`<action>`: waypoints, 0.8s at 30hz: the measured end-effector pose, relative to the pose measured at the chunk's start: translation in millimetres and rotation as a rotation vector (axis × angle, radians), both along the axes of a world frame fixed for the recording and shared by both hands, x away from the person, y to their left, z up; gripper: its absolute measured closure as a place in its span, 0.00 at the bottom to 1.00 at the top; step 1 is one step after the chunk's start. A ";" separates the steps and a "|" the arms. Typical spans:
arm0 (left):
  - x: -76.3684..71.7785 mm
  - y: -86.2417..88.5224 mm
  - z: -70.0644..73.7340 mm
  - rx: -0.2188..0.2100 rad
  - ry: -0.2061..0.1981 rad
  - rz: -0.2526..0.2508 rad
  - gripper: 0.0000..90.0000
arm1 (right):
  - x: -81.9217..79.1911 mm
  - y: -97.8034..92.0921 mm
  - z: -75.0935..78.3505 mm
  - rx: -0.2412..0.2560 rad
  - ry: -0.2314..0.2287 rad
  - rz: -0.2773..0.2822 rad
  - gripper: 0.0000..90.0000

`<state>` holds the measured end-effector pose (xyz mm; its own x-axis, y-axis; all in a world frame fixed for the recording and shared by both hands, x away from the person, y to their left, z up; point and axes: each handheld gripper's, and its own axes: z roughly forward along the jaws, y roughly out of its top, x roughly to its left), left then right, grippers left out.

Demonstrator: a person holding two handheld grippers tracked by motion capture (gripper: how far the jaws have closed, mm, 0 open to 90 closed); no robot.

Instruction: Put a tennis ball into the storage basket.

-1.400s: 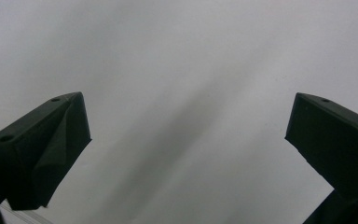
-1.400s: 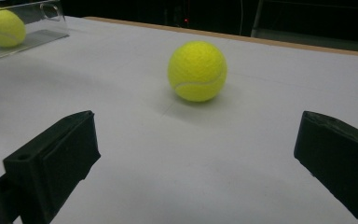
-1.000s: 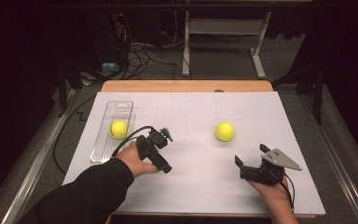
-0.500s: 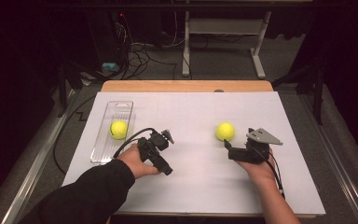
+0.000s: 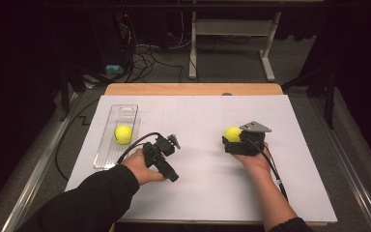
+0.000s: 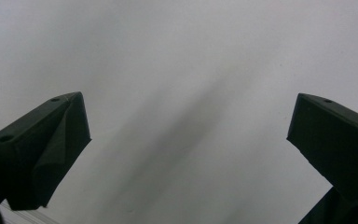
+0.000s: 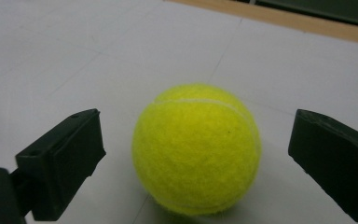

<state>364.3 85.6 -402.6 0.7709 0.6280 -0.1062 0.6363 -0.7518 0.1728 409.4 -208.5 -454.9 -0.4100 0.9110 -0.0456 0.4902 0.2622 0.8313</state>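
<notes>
Both grippers stand open on the white sheet that covers the table. Nearest the person, at about eight o'clock from the sheet's middle, the left gripper lies in the left hand, tilted low over the paper; in the left gripper view its two black jaws are spread wide with bare white sheet and a soft shadow between them, gripping nothing. At about three o'clock from the middle, the right gripper is held by the right hand, its grey plate on top and its cable trailing back along the forearm toward six o'clock. Its jaws are parted on either side of a yellow tennis ball, which rests on the sheet at the gripper's tip. In the right gripper view the ball sits between the jaws with a gap showing on each side, so neither jaw touches it. Farther off, at about ten o'clock, a clear plastic tray lies lengthwise near the sheet's left edge, and a second yellow tennis ball lies inside it. Beyond the sheet, at twelve o'clock, a strip of bare wooden tabletop shows.
</notes>
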 end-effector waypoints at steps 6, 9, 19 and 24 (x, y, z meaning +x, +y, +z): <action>-1.1 -0.1 0.5 -0.006 0.001 -0.007 0.00 | 9.7 1.4 -8.8 0.005 0.092 -0.003 0.24; -1.1 -0.1 0.5 -0.004 0.003 -0.009 0.00 | 10.4 1.4 -11.8 -0.010 0.121 -0.010 0.29; -1.3 -2.8 1.5 0.000 0.006 -0.018 0.00 | -6.2 0.5 -0.4 0.001 0.061 0.012 0.31; -3.0 -3.7 2.6 0.006 0.004 -0.024 0.00 | -35.6 -2.5 7.8 0.042 0.003 0.054 0.31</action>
<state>361.2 81.8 -400.0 0.7854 0.6099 -0.1054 0.6186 -0.7680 0.1660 373.8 -211.0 -447.1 -0.4588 0.8885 -0.0066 0.4783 0.2532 0.8409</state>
